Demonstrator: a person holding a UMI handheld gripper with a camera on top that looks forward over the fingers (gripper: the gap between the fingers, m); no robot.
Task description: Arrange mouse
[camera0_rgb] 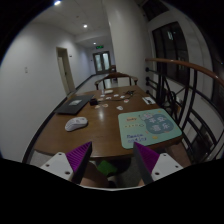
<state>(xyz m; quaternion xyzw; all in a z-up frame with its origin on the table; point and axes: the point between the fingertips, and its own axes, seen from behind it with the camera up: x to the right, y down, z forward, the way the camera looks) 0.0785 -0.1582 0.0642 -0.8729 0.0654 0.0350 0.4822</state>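
A white mouse [76, 123] lies on the round wooden table [100, 125], to the left and well beyond my fingers. A light green mat with printed figures [149, 124] lies on the table to the right, just ahead of my right finger. My gripper [113, 158] hangs over the table's near edge with its purple pads [80, 157] wide apart. It is open and nothing is between the fingers.
A dark laptop or pad [72, 104] lies at the table's far left. Small papers or cards [126, 98] lie across the far part. Wooden chairs [115, 82] stand behind the table and a railing [185, 80] runs at the right. A corridor with doors lies beyond.
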